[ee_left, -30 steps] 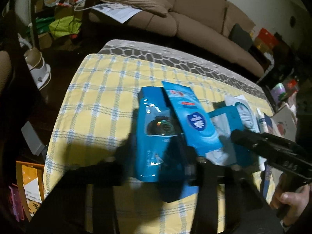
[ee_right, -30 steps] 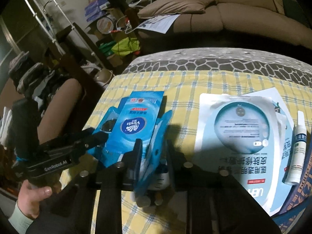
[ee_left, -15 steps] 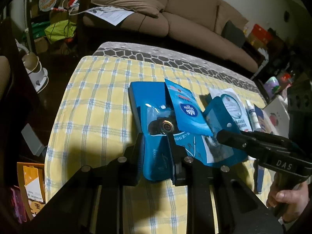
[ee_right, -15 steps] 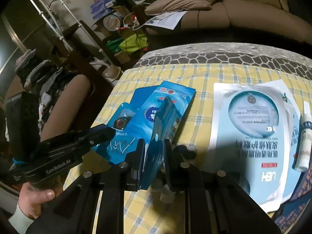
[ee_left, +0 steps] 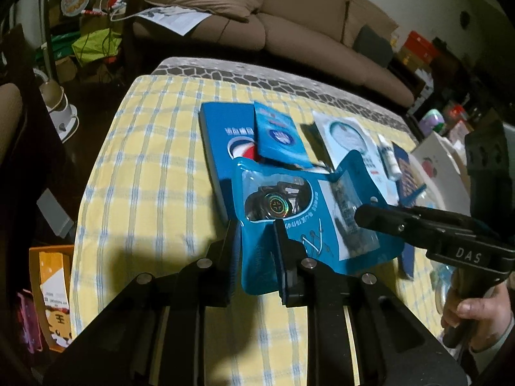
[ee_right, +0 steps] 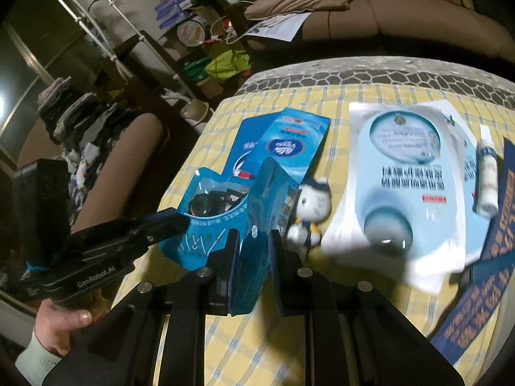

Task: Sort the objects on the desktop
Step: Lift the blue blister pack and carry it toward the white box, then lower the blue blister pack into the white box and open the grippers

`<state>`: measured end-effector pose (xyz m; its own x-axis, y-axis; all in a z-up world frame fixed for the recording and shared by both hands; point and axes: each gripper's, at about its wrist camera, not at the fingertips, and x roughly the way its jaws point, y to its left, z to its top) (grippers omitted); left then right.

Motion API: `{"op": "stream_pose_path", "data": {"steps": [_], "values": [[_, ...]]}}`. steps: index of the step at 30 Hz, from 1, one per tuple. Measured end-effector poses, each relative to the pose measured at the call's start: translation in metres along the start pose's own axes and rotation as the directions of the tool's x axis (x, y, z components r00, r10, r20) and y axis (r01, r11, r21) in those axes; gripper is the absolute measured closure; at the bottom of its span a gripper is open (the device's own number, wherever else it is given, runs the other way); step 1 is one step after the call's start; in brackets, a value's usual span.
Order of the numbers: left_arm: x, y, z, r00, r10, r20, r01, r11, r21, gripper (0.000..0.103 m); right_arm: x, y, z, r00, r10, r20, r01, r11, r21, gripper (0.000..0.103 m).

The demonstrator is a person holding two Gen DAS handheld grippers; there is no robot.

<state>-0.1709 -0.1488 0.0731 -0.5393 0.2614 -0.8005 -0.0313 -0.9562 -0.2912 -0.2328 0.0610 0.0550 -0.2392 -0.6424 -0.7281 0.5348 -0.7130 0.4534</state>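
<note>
**Now two grips on one blue pouch**

Clearly both of our grippers have the same blue pouch [ee_left: 289, 225]. Our left gripper [ee_left: 256, 251] is clamped on its near-left edge, the pouch pinched between the pads and rising away from the fingers. Our right gripper [ee_right: 252, 257] is closed on the other near edge, with that half folded up on end between its fingers [ee_right: 232, 257].

So the pouch hangs between the two grips, off the yellow checked cloth [ee_left: 145, 177], its long axis running from one pair of fingers to the other. Neither hand is nearer; each holds an end.

Beyond our left fingertips lies the blue box [ee_left: 219, 138] with a small blue packet [ee_left: 280, 135] on top. Just right of our right fingers stands a little duck figure [ee_right: 310, 212], near enough to knock over, in our judgement. Further right lie the white mask sachet [ee_right: 402, 173] and a small white tube [ee_right: 487, 177].

Open cloth lies to the left of our left fingers, up to the table edge; that side looks the freer way to carry the pouch.
</note>
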Motion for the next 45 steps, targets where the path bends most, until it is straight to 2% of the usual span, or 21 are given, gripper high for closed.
{"op": "stream_pose_path", "data": {"steps": [8,14,17,23,31,37,42,45], "values": [[-0.039,-0.019,-0.033,1.0,-0.017,-0.007,0.017,1.0,-0.001,0.085,-0.033,0.022,-0.029,1.0,0.015,0.003,-0.015,1.0,-0.004,0.085],[-0.069,-0.041,-0.046,1.0,-0.03,0.004,0.03,0.999,0.016,0.085,-0.066,0.034,-0.048,1.0,0.021,0.017,-0.021,1.0,-0.001,0.085],[-0.085,-0.062,-0.045,0.999,-0.037,0.018,0.036,0.999,0.041,0.085,-0.089,0.038,-0.054,0.999,0.023,0.04,-0.023,1.0,0.0,0.085],[-0.103,-0.127,-0.032,0.995,-0.084,0.044,0.079,0.991,0.106,0.085,-0.152,0.031,-0.06,0.995,0.002,0.103,-0.003,1.0,0.007,0.085],[-0.084,-0.255,-0.03,0.979,-0.204,0.021,0.196,0.961,0.197,0.085,-0.26,-0.034,-0.079,0.977,-0.081,0.195,0.068,0.995,0.073,0.085],[-0.046,-0.361,-0.039,0.954,-0.298,-0.041,0.299,0.923,0.241,0.085,-0.337,-0.105,-0.102,0.956,-0.175,0.235,0.142,0.978,0.15,0.085],[-0.01,-0.425,-0.044,0.942,-0.324,-0.088,0.335,0.907,0.254,0.085,-0.374,-0.166,-0.115,0.94,-0.237,0.246,0.185,0.958,0.218,0.085],[0.013,-0.451,-0.044,0.936,-0.33,-0.12,0.35,0.901,0.257,0.088,-0.38,-0.199,-0.12,0.941,-0.227,0.252,0.161,0.953,0.258,0.085]]}}
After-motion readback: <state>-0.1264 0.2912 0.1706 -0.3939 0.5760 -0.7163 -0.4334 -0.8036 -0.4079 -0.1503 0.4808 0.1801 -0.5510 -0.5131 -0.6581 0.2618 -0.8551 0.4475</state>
